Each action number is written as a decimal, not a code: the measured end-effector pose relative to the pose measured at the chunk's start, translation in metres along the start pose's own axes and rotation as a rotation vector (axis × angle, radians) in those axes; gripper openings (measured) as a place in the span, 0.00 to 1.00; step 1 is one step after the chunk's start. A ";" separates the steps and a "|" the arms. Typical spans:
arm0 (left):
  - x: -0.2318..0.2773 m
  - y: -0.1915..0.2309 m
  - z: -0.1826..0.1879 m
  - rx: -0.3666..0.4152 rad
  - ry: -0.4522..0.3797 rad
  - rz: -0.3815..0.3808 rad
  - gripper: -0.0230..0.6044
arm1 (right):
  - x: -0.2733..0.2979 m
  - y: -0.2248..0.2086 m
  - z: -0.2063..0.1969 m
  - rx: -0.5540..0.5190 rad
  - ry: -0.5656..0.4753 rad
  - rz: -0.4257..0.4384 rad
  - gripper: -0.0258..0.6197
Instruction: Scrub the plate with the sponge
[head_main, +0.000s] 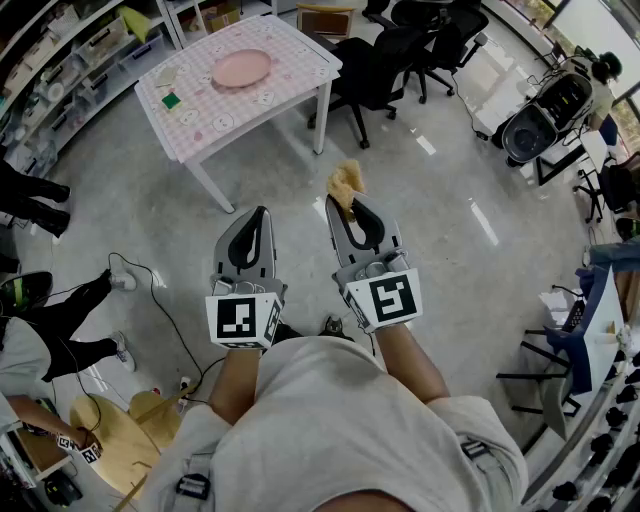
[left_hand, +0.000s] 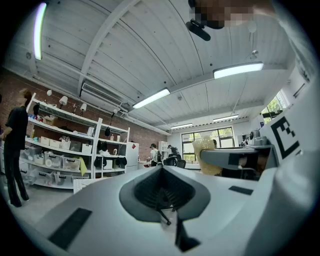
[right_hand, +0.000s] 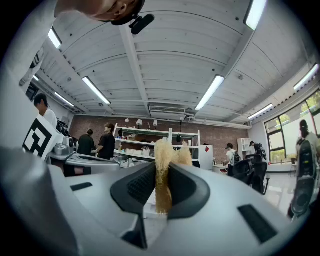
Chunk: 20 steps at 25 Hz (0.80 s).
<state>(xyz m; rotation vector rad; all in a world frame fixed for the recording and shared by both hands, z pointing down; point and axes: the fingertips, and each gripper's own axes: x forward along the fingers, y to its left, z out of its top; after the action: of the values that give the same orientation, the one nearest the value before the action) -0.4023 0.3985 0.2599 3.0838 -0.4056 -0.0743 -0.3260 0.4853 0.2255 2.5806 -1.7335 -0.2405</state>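
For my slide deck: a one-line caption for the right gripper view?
Right gripper pinching a yellow sponge between its fingers, aimed at shelves and a brick wall.

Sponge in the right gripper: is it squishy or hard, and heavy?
Probably squishy: the sponge is pinched thin between the jaws of the right gripper yet puffs out above them. Likely light, since it looks airy and fibrous. That rough texture should keep it from slipping.

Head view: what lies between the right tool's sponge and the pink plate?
Only bare floor and the table's checked cloth separate sponge from plate; head view shows it.
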 end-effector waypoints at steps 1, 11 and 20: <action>0.000 0.000 0.000 -0.001 0.001 0.002 0.06 | 0.000 0.000 0.000 -0.001 0.000 0.002 0.14; -0.003 0.002 -0.004 0.006 0.036 0.024 0.06 | 0.000 0.003 -0.003 0.066 -0.002 0.031 0.14; -0.016 0.015 -0.020 -0.005 0.074 -0.004 0.09 | 0.010 0.035 -0.017 0.061 0.037 0.074 0.14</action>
<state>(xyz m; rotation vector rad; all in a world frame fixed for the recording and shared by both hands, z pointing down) -0.4205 0.3885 0.2809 3.0707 -0.3957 0.0379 -0.3523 0.4618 0.2448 2.5379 -1.8478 -0.1395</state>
